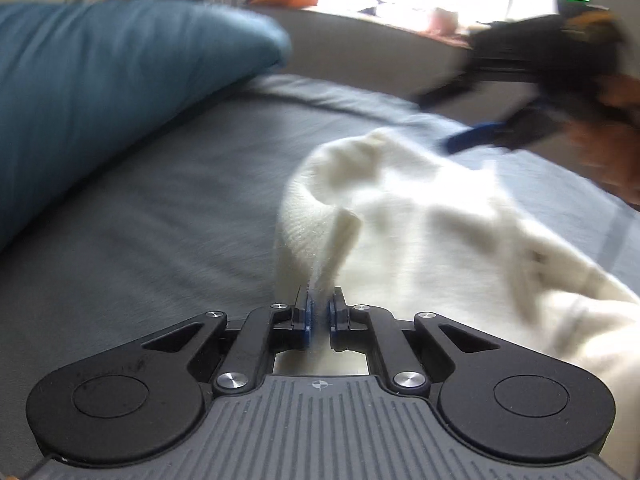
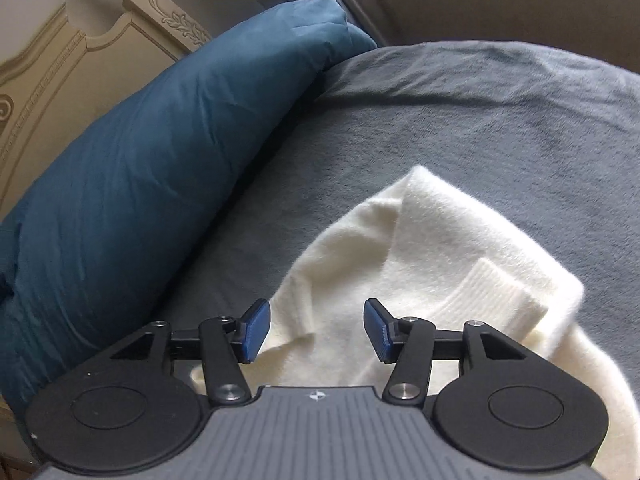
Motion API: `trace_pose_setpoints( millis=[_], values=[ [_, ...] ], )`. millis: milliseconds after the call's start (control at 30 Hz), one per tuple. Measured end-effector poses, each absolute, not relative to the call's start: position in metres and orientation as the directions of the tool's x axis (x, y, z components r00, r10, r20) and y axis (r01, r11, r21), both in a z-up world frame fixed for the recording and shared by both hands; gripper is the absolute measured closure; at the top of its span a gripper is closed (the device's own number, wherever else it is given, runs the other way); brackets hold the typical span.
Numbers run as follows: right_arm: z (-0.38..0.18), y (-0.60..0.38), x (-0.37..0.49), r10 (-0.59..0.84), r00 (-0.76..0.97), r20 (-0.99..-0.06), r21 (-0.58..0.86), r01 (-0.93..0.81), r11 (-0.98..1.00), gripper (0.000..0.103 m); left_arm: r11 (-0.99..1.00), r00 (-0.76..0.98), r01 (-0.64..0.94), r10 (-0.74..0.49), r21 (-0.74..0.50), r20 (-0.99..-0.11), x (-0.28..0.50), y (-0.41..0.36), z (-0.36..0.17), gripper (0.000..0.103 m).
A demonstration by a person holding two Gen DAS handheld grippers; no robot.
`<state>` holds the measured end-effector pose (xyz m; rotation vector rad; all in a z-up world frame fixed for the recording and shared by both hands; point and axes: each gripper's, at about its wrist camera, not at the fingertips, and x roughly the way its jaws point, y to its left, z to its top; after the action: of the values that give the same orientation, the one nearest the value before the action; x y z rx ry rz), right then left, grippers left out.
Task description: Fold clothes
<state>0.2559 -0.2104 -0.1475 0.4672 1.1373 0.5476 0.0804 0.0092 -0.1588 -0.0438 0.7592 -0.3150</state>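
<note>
Left hand-held gripper (image 1: 319, 312) pinches a fold of the cream sweater (image 1: 420, 232), lower centre. Right hand-held gripper (image 2: 316, 330) hangs wide, empty, over the sweater on the grey bed (image 2: 460, 112). Advice: draw the pinched edge evenly across; regrip opposite corner.

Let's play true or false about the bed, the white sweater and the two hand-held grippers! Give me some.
1. The left hand-held gripper is pinching the white sweater. True.
2. The right hand-held gripper is squeezing the sweater. False: its jaws stand apart above the cloth.
3. The pillow is red. False: it is blue.
4. The sweater lies on a grey bedsheet. True.
5. The sweater is folded into a neat square. False: it is rumpled.
</note>
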Motion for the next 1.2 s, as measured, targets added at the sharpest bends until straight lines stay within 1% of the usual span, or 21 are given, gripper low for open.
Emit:
trace_pose_setpoints(
  millis=[33,167,300,333,367,400,433,567,700,833,900,1000,1100,1200],
  values=[
    [-0.151,-0.209,0.259,0.638,0.306,-0.707,0.626,-0.147,0.765,0.036,0.941,0.677,0.296,-0.327,-0.163,-0.660,0.072,0.002,-0.153,0.097],
    [-0.166,-0.200,0.281,0.647,0.254,-0.719,0.649,-0.087,0.756,0.032,0.897,0.652,0.391,-0.428,-0.206,-0.626,0.044,-0.023,-0.135,0.097],
    [-0.188,-0.195,0.301,0.610,0.210,-0.764,0.625,0.005,0.781,0.032,0.885,0.652,0.426,-0.443,-0.186,-0.616,0.023,-0.035,-0.129,0.097],
    [-0.194,-0.196,0.304,0.607,0.198,-0.770,0.624,0.034,0.780,0.036,0.888,0.650,0.420,-0.438,-0.186,-0.621,0.021,-0.034,-0.130,0.097],
    [-0.199,-0.197,0.304,0.620,0.190,-0.761,0.639,0.053,0.768,0.053,0.891,0.648,0.414,-0.433,-0.187,-0.627,0.019,-0.032,-0.130,0.097],
    [-0.200,-0.200,0.300,0.637,0.198,-0.744,0.658,0.059,0.751,0.066,0.894,0.647,0.408,-0.427,-0.187,-0.631,0.017,-0.030,-0.129,0.097],
    [-0.200,-0.204,0.296,0.654,0.211,-0.726,0.678,0.062,0.733,0.093,0.897,0.648,0.401,-0.422,-0.187,-0.634,0.017,-0.025,-0.126,0.097],
    [-0.194,-0.224,0.274,0.717,0.272,-0.642,0.756,0.068,0.651,0.095,0.909,0.661,0.380,-0.396,-0.170,-0.637,0.015,-0.012,-0.118,0.097],
    [-0.156,-0.258,0.227,0.743,0.369,-0.558,0.808,0.038,0.588,0.095,0.906,0.669,0.391,-0.401,-0.162,-0.625,0.005,-0.004,-0.109,0.097],
    [-0.112,-0.294,0.161,0.745,0.471,-0.472,0.845,0.002,0.534,0.095,0.879,0.665,0.452,-0.447,-0.154,-0.599,-0.013,-0.014,-0.100,0.097],
    [-0.093,-0.310,0.125,0.737,0.524,-0.427,0.859,-0.018,0.511,0.095,0.859,0.658,0.491,-0.474,-0.144,-0.585,-0.025,-0.023,-0.096,0.097],
    [-0.063,-0.329,0.073,0.695,0.606,-0.387,0.851,-0.056,0.522,0.095,0.830,0.651,0.542,-0.514,-0.132,-0.558,-0.043,-0.040,-0.090,0.097],
    [-0.040,-0.346,0.030,0.644,0.683,-0.345,0.845,-0.073,0.529,0.095,0.814,0.654,0.560,-0.548,-0.152,-0.522,-0.058,-0.047,-0.079,0.097],
    [-0.024,-0.362,0.002,0.602,0.748,-0.279,0.861,-0.081,0.501,0.095,0.813,0.685,0.559,-0.563,-0.163,-0.462,-0.069,-0.044,-0.054,0.097]
  ],
)
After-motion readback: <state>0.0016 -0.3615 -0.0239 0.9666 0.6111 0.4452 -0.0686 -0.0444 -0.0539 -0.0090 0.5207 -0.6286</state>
